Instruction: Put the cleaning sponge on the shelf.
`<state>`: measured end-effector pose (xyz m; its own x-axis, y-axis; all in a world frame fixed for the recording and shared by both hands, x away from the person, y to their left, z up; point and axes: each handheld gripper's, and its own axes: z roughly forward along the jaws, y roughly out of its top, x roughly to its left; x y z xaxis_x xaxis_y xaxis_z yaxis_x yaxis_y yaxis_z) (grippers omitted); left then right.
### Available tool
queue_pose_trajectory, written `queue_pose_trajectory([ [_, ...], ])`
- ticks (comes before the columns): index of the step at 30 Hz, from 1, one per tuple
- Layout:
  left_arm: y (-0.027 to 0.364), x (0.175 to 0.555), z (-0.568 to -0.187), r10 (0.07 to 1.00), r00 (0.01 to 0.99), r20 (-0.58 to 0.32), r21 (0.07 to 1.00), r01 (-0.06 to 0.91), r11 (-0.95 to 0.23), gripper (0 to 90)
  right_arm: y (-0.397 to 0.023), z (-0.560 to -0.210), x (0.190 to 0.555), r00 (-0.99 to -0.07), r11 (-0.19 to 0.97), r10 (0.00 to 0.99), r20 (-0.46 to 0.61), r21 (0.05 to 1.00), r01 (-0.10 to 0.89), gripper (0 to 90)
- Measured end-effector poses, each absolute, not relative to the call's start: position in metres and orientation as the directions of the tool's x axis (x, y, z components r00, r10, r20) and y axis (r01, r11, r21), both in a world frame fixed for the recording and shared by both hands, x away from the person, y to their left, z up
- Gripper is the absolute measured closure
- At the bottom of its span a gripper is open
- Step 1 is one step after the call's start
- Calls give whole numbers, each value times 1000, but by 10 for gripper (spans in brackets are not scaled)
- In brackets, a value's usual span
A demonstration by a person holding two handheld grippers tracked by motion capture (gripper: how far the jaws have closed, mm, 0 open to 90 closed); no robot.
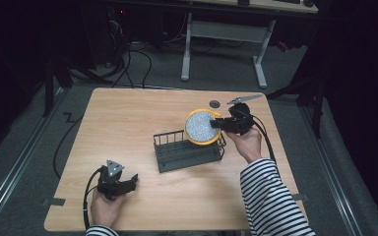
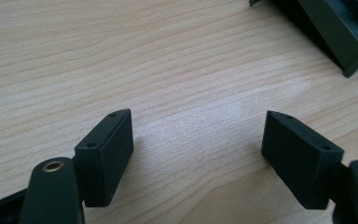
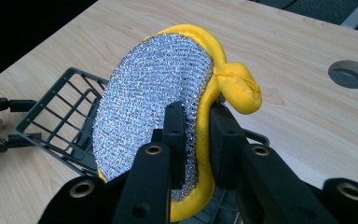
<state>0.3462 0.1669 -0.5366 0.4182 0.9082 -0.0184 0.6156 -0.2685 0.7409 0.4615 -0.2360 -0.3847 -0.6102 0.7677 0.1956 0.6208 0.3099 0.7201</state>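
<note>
A round scouring pad (image 1: 200,127) with a silvery glittering face and a yellow rim hangs over the right end of a dark wire rack (image 1: 187,153). My right gripper (image 1: 215,123) is shut on its edge; in the right gripper view the pad (image 3: 154,100) stands upright between the two black jaws, the rack (image 3: 58,123) below and behind it. My left gripper (image 1: 134,181) rests low at the table's front left, open, nothing between its fingers (image 2: 106,149). A corner of the rack (image 2: 335,32) shows at the top right of the left gripper view.
The wooden table (image 1: 128,118) has a round cable hole (image 1: 214,103) near its far edge, seen too as a hole (image 3: 350,73) in the right gripper view. A desk frame and cables stand on the floor beyond. Bare wood lies left of the rack.
</note>
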Motion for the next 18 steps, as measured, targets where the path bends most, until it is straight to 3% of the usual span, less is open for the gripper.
queue_pose_trajectory([
  [18,167,346,-537,908,418,-18,741,616,-269,255,-236,-404,467,-596,323,783,176,704,632,777],
])
